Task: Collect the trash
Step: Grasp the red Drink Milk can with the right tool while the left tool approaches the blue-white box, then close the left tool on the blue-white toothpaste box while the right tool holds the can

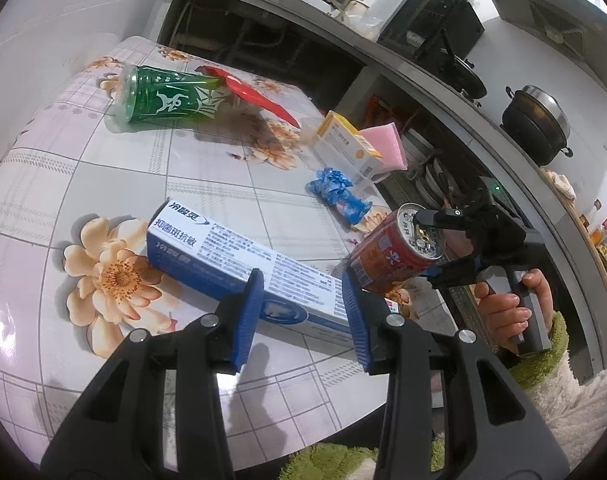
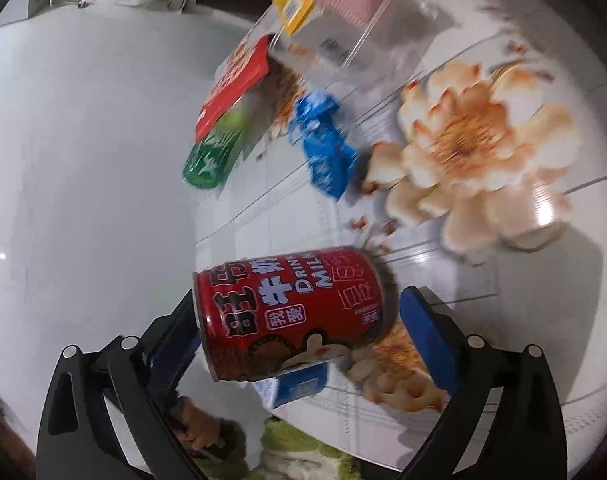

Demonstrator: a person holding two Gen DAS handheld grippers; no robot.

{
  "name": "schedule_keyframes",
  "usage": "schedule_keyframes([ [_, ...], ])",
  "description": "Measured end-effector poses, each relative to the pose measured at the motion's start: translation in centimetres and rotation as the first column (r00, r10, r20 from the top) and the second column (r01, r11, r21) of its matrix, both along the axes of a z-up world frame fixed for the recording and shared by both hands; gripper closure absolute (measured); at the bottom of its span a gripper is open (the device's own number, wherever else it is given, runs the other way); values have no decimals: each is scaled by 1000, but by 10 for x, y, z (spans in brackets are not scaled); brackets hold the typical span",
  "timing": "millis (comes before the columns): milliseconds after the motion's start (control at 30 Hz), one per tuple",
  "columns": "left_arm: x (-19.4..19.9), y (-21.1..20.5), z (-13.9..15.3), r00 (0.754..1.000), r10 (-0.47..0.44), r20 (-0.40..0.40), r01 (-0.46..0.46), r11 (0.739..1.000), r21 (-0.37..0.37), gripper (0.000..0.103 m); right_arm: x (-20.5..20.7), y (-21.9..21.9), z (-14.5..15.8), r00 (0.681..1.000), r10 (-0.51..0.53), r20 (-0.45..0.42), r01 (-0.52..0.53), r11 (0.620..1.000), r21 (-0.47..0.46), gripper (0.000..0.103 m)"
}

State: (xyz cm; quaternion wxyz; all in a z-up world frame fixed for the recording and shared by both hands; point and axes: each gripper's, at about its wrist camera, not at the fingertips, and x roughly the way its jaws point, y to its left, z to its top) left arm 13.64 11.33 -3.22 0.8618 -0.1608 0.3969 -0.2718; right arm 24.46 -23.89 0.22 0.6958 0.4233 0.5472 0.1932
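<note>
Red cylindrical metal drink can (image 2: 289,314) sits lengthwise between the right gripper (image 2: 299,334) fingers, at the near edge of the floral-cloth table (image 1: 207,208); one pad touches its end, the other stands off, grip uncertain. Left gripper (image 1: 303,316) half open, empty, hovering over the blue-white toothpaste carton (image 1: 239,260) at the near edge. Crumpled blue wrapper (image 1: 337,196) lies mid-table behind
</note>
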Motion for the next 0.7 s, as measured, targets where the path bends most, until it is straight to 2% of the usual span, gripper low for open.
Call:
schedule_keyframes([
  [100, 0, -1, 0, 1000, 0, -5, 0, 1000, 4, 66, -4, -9, 1, 1000, -20, 1, 20, 999, -50, 8],
  [167, 0, -2, -1, 1000, 2, -14, -1, 1000, 10, 66, -11, -17, 8, 998, -47, 31, 50, 994, -98, 8],
  [300, 1, 0, -2, 999, 20, -28, -20, 1000, 21, 65, -35, -26, 41, 981, -73, 177, 106, 977, -185, 8],
  [400, 5, 6, -6, 997, 42, -65, -42, 999, 4, 65, -55, -10, 75, 943, 20, 332, 64, 969, -237, 8],
  [500, 8, 12, -12, 993, 68, -97, -67, 998, 8, 65, -68, 26, 97, 890, 187, 415, -58, 951, -304, 8],
  [533, 9, 14, -13, 991, 77, -106, -76, 997, 9, 65, -68, 41, 100, 873, 241, 423, -98, 938, -333, 8],
  [567, 9, 16, -15, 990, 85, -114, -84, 996, 8, 65, -71, 65, 101, 845, 320, 428, -146, 909, -390, 8],
  [633, 10, 22, -16, 986, 106, -129, -106, 994, 4, 65, -75, 93, 102, 808, 405, 428, -176, 860, -479, 8],
  [667, 10, 25, -16, 984, 119, -131, -119, 993, 6, 65, -77, 114, 101, 781, 465, 416, -187, 810, -555, 9],
  [700, 9, 28, -15, 983, 128, -131, -128, 992, 8, 65, -76, 129, 98, 765, 502, 403, -196, 777, -598, 11],
])
